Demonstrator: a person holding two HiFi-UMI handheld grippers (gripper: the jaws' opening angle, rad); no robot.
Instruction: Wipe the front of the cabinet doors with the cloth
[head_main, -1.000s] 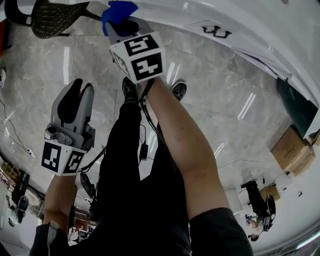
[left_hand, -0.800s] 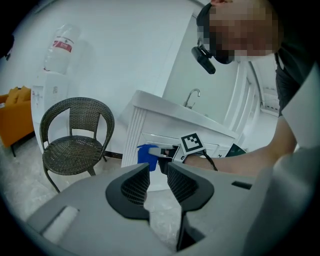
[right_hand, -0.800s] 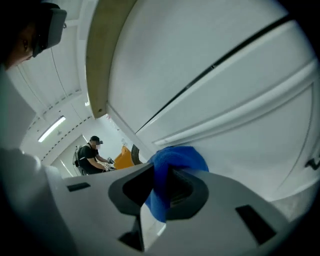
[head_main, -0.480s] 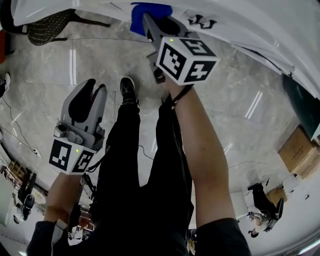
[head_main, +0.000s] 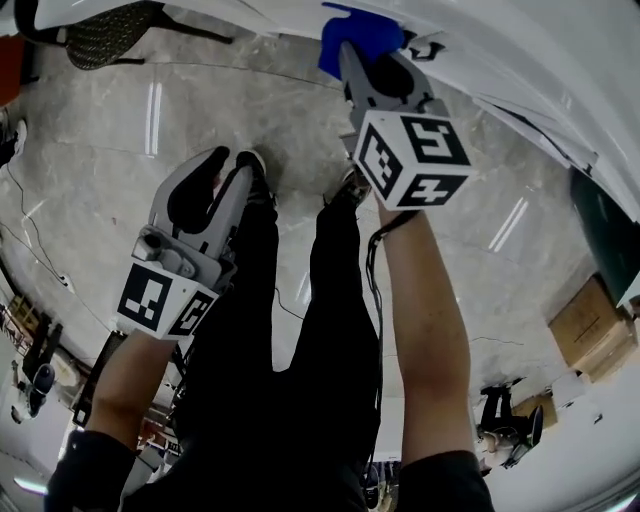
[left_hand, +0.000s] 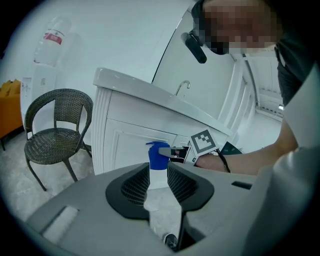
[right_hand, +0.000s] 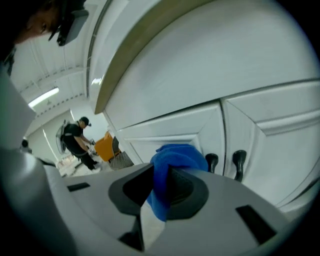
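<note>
Blue cloth (right_hand: 176, 159) against the cabinet door (right_hand: 165, 131)
The right gripper (right_hand: 160, 186) clamps the soft, light cloth by a bunched fold, door handles (right_hand: 211, 161) at its 3 o'clock; the left gripper (left_hand: 159, 182) hangs slightly parted, empty.

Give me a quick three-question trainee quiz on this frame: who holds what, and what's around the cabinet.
1. True or false: the left gripper holds the cloth.
2. What stands beside the cabinet in the left gripper view? A a wicker chair; B a ladder; C a bucket.
3. Fill in: the right gripper view shows ___ dark door handles next to the cloth.

Key: 1 false; the right gripper is shut on the cloth, and the left gripper's jaws stand apart with nothing between them. 2 A. 3 two.
</note>
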